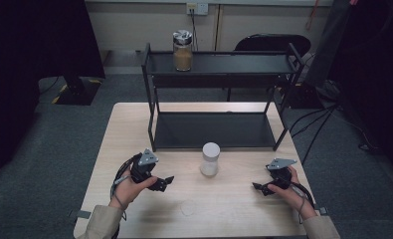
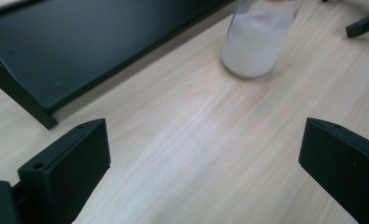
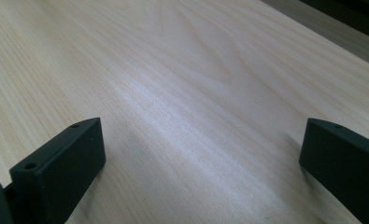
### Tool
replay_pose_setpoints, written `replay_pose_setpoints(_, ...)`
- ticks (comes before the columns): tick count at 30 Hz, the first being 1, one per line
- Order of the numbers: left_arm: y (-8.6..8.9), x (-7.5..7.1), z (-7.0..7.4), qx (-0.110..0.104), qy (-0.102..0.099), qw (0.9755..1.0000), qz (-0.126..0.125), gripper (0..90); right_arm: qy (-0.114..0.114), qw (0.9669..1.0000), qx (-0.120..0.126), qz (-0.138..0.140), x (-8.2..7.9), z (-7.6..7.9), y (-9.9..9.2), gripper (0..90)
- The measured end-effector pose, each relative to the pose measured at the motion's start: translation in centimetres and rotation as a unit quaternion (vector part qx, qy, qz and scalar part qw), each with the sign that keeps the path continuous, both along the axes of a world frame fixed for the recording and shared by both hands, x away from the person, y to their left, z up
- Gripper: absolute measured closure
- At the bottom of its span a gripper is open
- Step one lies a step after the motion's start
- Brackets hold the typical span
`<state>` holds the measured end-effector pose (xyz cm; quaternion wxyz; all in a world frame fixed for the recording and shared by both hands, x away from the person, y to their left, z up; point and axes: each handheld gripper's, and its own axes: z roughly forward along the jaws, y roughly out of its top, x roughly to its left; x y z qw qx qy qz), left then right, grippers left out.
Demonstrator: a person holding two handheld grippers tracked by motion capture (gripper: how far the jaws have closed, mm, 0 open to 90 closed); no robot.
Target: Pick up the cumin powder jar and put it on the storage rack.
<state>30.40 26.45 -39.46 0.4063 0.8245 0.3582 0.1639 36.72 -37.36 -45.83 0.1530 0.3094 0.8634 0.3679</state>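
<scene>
a clear jar of white powder (image 1: 210, 159) with a white lid stands upright near the middle of the wooden table (image 1: 234, 204), just in front of the black shelf rack (image 1: 214, 130) at the far edge. the left gripper (image 1: 165, 181) hovers near the jar, jaws spread wide and empty. the right gripper (image 1: 257, 187) sits toward the right edge, well apart, jaws likewise wide and empty. a jar of brown grains (image 1: 182, 51) stands on the rack's top shelf.

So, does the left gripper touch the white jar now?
Apart. The left gripper view shows bare table between the open left gripper and the white jar.
</scene>
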Motion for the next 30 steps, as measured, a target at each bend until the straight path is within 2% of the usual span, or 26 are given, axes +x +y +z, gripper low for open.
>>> replay_pose_setpoints(6,0.5,-0.6,-2.0,0.004,0.008,1.0000,0.002,1.6,0.000,1.0000,0.000,0.000,0.0,0.0,0.0,0.0)
replay_pose_setpoints(14,0.6,-1.0,-3.0,0.009,0.010,0.9999,0.004,1.7,0.000,1.0000,0.000,0.000,0.0,0.0,0.0,0.0)
replay_pose_setpoints(21,0.3,-1.0,-3.7,0.040,0.018,0.9990,-0.001,1.9,0.000,1.0000,0.000,0.000,0.0,0.0,0.0,0.0)
replay_pose_setpoints(25,0.3,-1.1,-4.2,0.047,0.018,0.9987,-0.003,2.1,0.000,1.0000,0.000,0.000,0.0,0.0,0.0,0.0)
replay_pose_setpoints(27,0.2,-1.2,-4.3,0.058,0.015,0.9982,-0.005,2.1,0.000,1.0000,0.000,0.000,0.0,0.0,0.0,0.0)
replay_pose_setpoints(30,0.1,-1.3,-4.7,0.061,0.013,0.9981,0.001,2.3,0.000,1.0000,0.000,0.000,0.0,0.0,0.0,0.0)
